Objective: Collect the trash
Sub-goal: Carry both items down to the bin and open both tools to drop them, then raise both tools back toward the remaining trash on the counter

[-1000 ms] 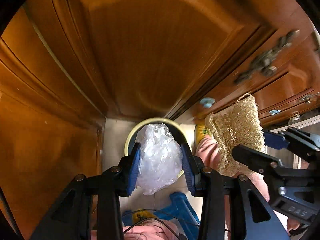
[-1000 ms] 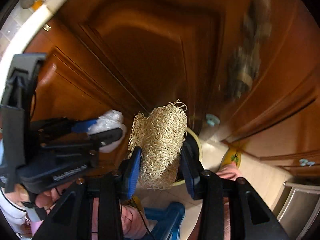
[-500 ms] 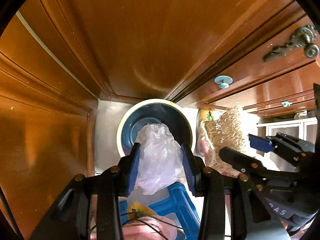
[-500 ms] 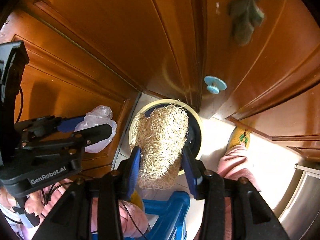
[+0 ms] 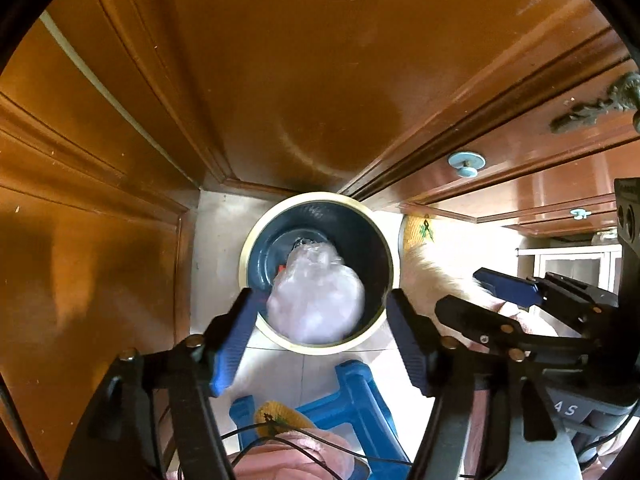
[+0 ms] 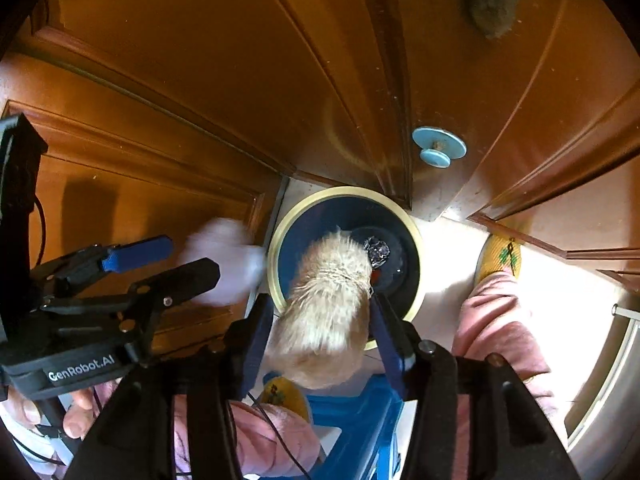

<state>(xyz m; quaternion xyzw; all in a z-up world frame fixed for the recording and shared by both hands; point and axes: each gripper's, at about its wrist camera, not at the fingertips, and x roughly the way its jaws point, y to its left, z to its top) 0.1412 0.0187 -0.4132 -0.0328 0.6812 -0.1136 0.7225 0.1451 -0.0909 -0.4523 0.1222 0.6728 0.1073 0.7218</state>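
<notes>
Wooden cabinet doors and pale floor tiles surround a round bin, with both claws let go above it.

Nearest, a blue stool point(image 5: 352, 396) and pink-trousered legs in yellow slippers point(image 6: 500, 258) sit low in both views. Left claw point(image 5: 320, 334) has just been opening; its blue pads stand clear of the crumpled plastic bag point(image 5: 316, 300), which shows blurred over the bin's point(image 5: 320, 346) dark inside. Right claw point(image 6: 320, 330) has also just been opening, and the loofah scrubber point(image 6: 328, 312) is blurred between its spread pads above the rim. Farther off, a blue knob point(image 6: 438, 148) sticks out from a door.
</notes>
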